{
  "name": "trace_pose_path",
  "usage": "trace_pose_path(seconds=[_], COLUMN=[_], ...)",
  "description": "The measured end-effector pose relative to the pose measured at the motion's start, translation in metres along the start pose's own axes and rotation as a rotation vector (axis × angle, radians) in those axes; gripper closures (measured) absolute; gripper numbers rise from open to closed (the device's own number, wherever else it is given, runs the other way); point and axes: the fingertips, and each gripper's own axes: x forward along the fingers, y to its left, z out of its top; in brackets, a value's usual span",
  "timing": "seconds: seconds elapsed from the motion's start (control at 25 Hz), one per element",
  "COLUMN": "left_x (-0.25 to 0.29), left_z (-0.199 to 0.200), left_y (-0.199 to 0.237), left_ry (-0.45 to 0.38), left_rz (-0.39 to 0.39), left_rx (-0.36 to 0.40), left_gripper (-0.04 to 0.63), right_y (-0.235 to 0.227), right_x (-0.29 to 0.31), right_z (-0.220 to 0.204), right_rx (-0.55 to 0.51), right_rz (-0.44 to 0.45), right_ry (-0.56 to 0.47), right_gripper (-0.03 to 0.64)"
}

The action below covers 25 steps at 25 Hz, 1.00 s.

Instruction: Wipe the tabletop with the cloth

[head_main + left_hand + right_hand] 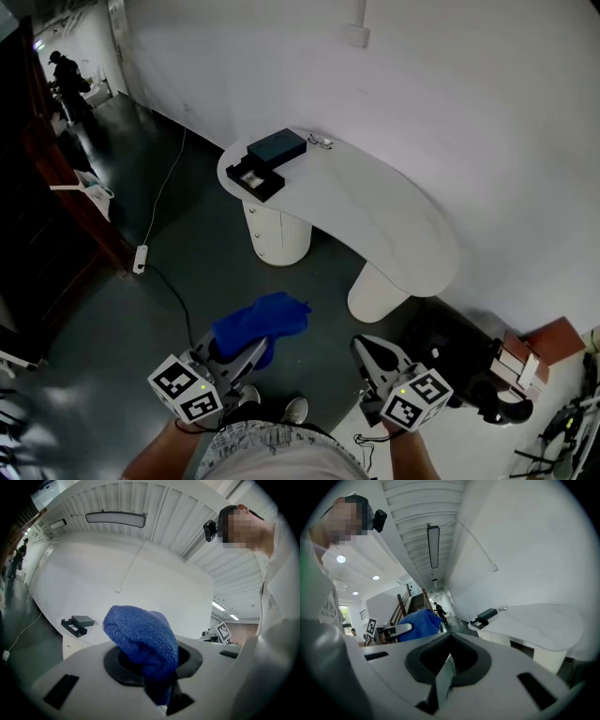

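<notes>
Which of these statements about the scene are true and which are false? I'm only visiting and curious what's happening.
1. The left gripper grips a blue cloth. True.
2. The cloth lies spread on the white table. False: it is held in the left gripper, apart from the table.
3. A dark box and a black tray sit at one end of the table. True.
4. The right gripper holds a sponge. False: its jaws are together with nothing between them.
</notes>
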Motion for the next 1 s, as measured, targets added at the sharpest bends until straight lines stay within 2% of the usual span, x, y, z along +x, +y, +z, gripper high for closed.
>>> trace_pose_path(seconds=[0.56, 1.0], left_x=[0.021, 0.058], left_z=[-0.004, 0.002], left_y=[0.01, 0.051], left_ry=[0.011, 0.02], left_rz=[0.014, -0.002], left_rx=[0.0, -0.011], left_gripper=[0.479, 0.479], right_y=[-0.026, -0.055], right_x=[0.005, 0.041], right_z=[0.001, 0.013], right_rx=[0.018, 0.024], right_rz=[-0.005, -0.024], right_ry=[0.005, 0.024], right_gripper=[0.611, 0.61])
